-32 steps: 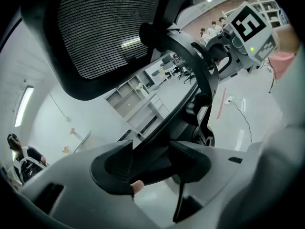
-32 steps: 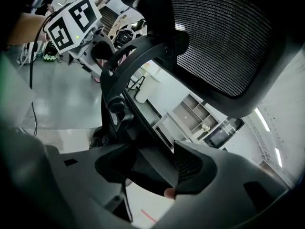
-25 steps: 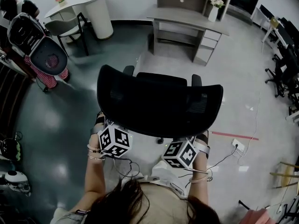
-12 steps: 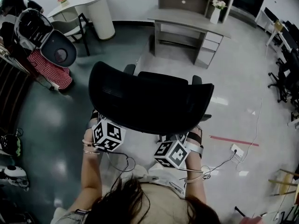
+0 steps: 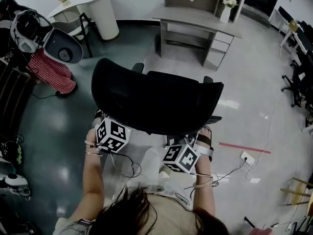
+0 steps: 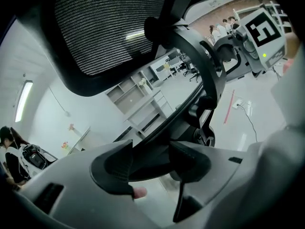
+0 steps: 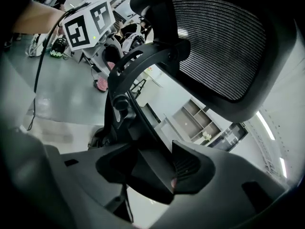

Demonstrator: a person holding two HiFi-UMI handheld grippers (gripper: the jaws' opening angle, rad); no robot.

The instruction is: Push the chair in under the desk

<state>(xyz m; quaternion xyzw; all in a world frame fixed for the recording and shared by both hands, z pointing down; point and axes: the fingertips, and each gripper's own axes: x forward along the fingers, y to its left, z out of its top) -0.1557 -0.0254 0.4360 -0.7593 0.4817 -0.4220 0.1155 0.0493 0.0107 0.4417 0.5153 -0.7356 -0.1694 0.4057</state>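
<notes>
Two grips on the chair (image 5: 156, 99) from behind — left tongs (image 6: 150, 163) clamped round a bar of its back frame, right tongs (image 7: 150, 168) closed on the frame likewise. Standing on open floor (image 5: 244, 82) — well short of the worktop (image 5: 195, 18) ahead.

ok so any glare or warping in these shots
Head view: sharp, wide-angle bend at the edges, soft glare patches on the floor. Left gripper view: strong fisheye, black corners, chair mesh backlit. Right gripper view: same fisheye, near jaws dark.
</notes>
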